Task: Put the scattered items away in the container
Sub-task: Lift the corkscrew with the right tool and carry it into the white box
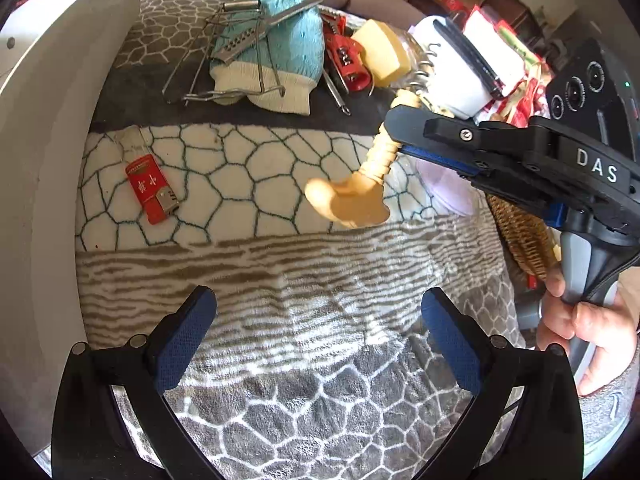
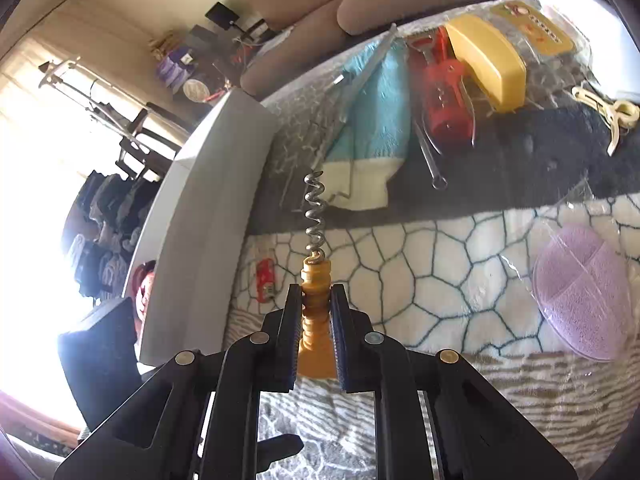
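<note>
My right gripper (image 2: 316,300) is shut on a tan wooden-handled corkscrew (image 2: 315,280), held in the air above the patterned blanket; its metal spiral (image 2: 314,212) points away. In the left wrist view the corkscrew (image 1: 360,184) hangs from the right gripper (image 1: 396,136) at centre right. My left gripper (image 1: 320,328) is open and empty low over the blanket. A woven wicker basket (image 1: 524,236) sits at the right edge behind the right gripper. A red lighter-like packet (image 1: 152,188) lies on the blanket to the left.
At the far side lie a teal sock (image 1: 276,48), metal tongs and wire tools (image 1: 224,52), a red opener (image 1: 346,60), a yellow block (image 1: 382,52) and a white box (image 1: 456,68). A purple pad in plastic (image 2: 580,292) lies right. A white board (image 1: 48,152) borders the left.
</note>
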A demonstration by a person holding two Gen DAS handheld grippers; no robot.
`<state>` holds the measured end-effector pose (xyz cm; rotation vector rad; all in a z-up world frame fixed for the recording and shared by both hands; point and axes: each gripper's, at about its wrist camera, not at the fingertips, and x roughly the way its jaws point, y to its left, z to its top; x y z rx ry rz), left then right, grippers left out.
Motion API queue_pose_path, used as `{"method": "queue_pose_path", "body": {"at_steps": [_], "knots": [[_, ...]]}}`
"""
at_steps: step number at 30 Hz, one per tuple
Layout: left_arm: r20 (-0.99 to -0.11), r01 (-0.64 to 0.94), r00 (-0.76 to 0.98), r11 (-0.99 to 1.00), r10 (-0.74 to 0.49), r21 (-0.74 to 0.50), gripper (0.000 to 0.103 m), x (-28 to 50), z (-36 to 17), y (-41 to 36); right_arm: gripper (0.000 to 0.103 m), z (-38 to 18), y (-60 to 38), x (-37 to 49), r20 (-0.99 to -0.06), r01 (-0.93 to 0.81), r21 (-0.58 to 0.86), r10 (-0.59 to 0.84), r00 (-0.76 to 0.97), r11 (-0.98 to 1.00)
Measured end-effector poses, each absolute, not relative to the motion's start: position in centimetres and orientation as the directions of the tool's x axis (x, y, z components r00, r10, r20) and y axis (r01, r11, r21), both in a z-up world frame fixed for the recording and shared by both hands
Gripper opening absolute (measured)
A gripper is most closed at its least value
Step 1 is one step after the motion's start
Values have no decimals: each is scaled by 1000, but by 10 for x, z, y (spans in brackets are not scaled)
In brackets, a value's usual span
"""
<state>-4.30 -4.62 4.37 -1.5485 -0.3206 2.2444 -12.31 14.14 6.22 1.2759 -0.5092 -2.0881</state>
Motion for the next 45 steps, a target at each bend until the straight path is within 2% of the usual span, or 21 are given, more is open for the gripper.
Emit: {"method": "queue_pose_path", "body": {"at_steps": [4, 8, 12, 16, 19, 21, 24, 29, 39, 45], "knots": [[-790, -169, -408, -888, 458, -428, 103, -44, 68, -65, 14, 91, 123, -125, -621, 363, 587, -690, -371, -723], [-705, -223, -478, -848, 525, -480, 103, -43, 103, -78, 14, 120, 105, -128, -594, 414, 574, -708, -382, -706], [-627, -268, -578, -847, 523, -460, 103, -36, 145, -103, 14, 152, 80, -133, -572, 467, 561, -728, -377, -683], [-561, -184, -713, -884, 421, -430, 103, -36, 177, -170, 14, 180, 41, -141, -572, 521, 547, -747, -338, -655], [-581, -10, -771, -918, 259, -396, 103, -43, 174, -233, 14, 196, 4, -146, -577, 570, 525, -757, -307, -631], [-613, 87, -752, -886, 242, -456, 103, -48, 163, -278, 14, 200, -23, -150, -582, 593, 518, -762, -282, -616], [-602, 167, -770, -843, 212, -511, 103, -41, 161, -326, 14, 196, -65, -156, -594, 614, 522, -769, -235, -591], [-579, 213, -797, -817, 172, -536, 103, -29, 160, -369, 14, 167, -127, -158, -645, 634, 508, -745, -170, -583], [-667, 306, -725, -787, 171, -535, 103, -33, 127, -396, 14, 102, -193, -178, -764, 610, 447, -634, -119, -654], [-665, 309, -722, -772, 189, -555, 103, -29, 124, -402, 13, 73, -220, -198, -841, 589, 418, -539, -38, -692]]}}
